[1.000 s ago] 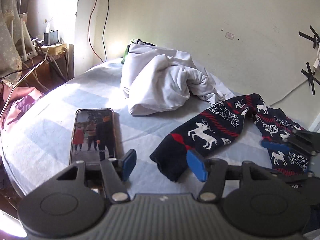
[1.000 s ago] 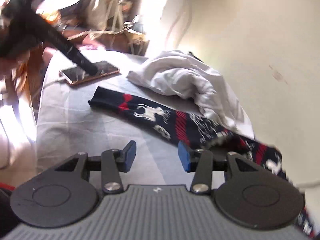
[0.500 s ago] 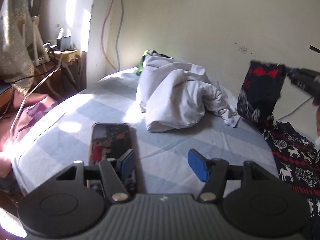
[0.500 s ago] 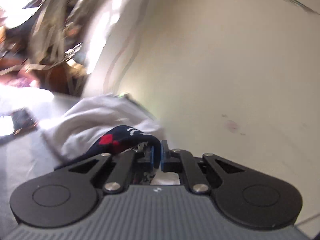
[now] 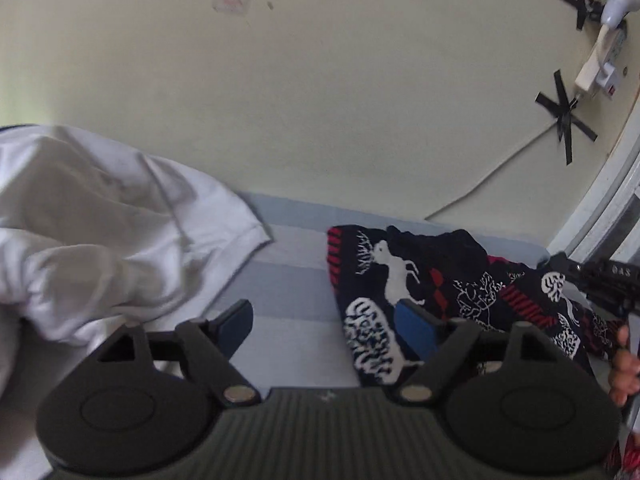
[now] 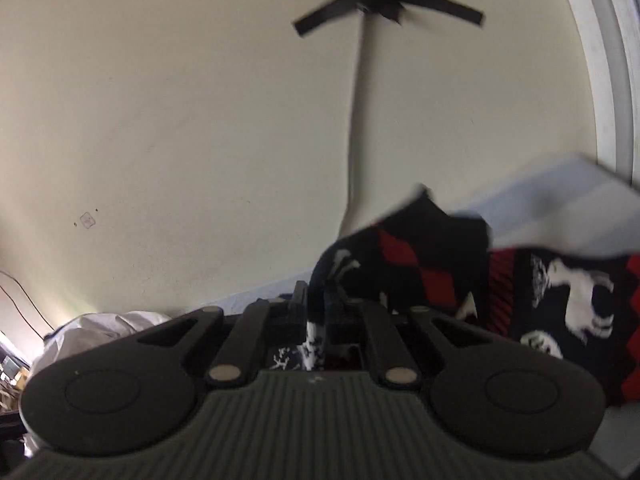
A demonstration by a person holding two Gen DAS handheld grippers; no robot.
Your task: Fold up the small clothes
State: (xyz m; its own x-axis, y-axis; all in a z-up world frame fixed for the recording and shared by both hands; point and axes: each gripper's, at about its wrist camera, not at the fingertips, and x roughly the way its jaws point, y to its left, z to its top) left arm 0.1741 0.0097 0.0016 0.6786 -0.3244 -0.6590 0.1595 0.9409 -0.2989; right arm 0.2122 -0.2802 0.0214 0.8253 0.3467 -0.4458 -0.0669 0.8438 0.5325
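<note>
While the right tongs (image 6: 318,312) pinch the reindeer sock (image 6: 432,264), left tongs (image 5: 326,324) gaping beside its fold.

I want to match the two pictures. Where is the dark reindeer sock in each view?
Left wrist view: the reindeer sock lies doubled over on the bed, lower right, by the open left hand-held gripper.
Right wrist view: the sock is centre to right, pinched in the right hand-held gripper.
Shared landmark: the black tape cross on the wall.
</note>
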